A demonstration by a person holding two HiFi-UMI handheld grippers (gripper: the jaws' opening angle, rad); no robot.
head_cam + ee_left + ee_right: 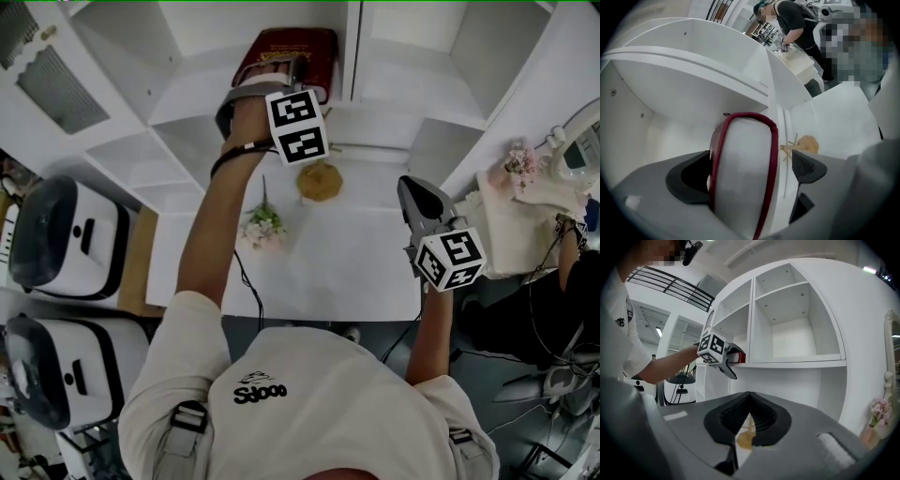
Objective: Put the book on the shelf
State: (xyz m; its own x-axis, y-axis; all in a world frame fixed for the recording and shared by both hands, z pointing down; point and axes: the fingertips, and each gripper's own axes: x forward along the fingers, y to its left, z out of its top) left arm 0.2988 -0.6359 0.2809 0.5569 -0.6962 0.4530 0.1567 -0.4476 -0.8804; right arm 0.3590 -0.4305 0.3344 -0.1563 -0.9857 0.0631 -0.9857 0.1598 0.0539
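Note:
A dark red book [286, 52] lies in a compartment of the white shelf unit [187, 94], just left of a vertical divider. My left gripper [292, 70] reaches up to it, open wide, with the book's white page edge [740, 178] between the jaws. The right pad [806, 166] stands apart from the red cover; the left pad [689, 180] is close beside the book. In the right gripper view the left gripper [723, 357] and the book's red end [739, 357] show at the shelf edge [797, 364]. My right gripper [410, 190] hangs over the table, shut and empty [749, 416].
On the white table [328, 272] below the shelf stand a tan wooden ornament [320, 180] and a small vase of pink flowers [265, 225]. White appliances [61, 239] stand at the left. A cream bag [525, 216] and another person [562, 281] are at the right.

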